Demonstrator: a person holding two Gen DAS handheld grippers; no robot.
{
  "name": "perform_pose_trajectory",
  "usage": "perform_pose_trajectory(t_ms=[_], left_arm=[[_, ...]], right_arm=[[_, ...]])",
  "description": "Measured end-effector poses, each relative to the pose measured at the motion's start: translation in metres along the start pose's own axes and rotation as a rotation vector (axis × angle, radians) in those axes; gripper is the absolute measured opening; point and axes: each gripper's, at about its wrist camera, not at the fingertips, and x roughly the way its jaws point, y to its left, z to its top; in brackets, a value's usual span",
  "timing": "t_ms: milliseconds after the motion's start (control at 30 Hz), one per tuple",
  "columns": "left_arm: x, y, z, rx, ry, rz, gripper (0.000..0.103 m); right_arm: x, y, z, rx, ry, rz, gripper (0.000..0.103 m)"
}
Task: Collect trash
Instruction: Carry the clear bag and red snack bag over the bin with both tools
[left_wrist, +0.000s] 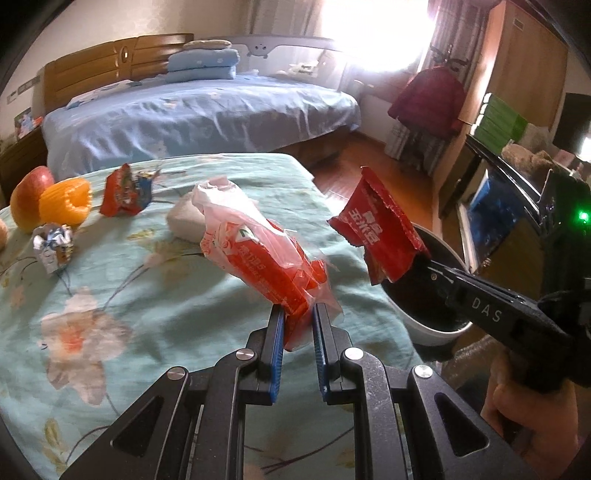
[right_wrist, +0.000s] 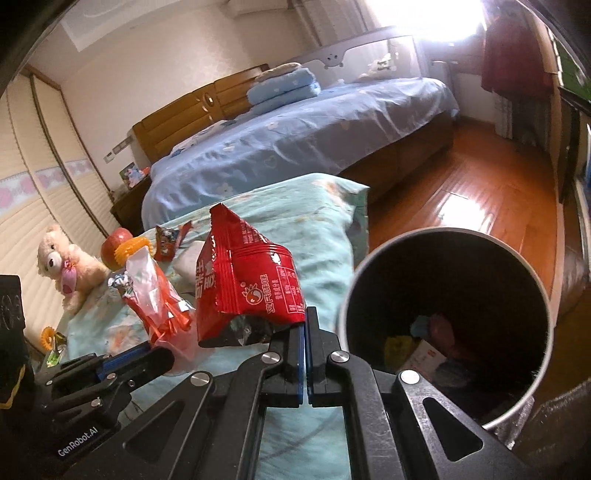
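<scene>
Red foil catches the light as a torn snack wrapper (right_wrist: 243, 280) is held clamped in the fully closed right tool (right_wrist: 305, 325), the packet rising toward eleven o'clock from the fingertips. Seen from the left wrist camera, the same wrapper (left_wrist: 376, 236) is carried at the rim of a white-walled, dark-lined trash bin (left_wrist: 436, 332), which stands just beside the bench's right edge. From the right wrist camera, the bin (right_wrist: 524, 398) is seen at four o'clock of the right tool, its mouth open and several discarded items visible at the bottom.

An orange-and-clear plastic packet (left_wrist: 266, 258) is gripped by its lower end in the narrowly parted left tool (left_wrist: 298, 321), the packet leaning toward eleven o'clock above the bench (left_wrist: 110, 295), which is covered by a pale green floral cloth. In the right wrist view this packet (right_wrist: 159, 302) and the left tool (right_wrist: 136, 360) are seen at nine o'clock of the red wrapper.

Left on the bench, at ten o'clock of the left tool, are a crumpled silver wrapper (left_wrist: 55, 243), a red-and-blue wrapper (left_wrist: 125, 192), a pale lump (left_wrist: 184, 221), an orange ring toy (left_wrist: 66, 201) and an apple (left_wrist: 27, 195). A teddy bear (right_wrist: 66, 266) is seen at the far left edge.
</scene>
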Motion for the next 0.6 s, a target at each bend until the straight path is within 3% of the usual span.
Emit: perform_pose_trajectory(t_ms=[600], left_arm=[[0.034,-0.051,0.016,0.09,0.033,-0.072,0.013]], right_arm=[[-0.021,-0.059,-0.01,0.091,-0.011,-0.094,0.0]])
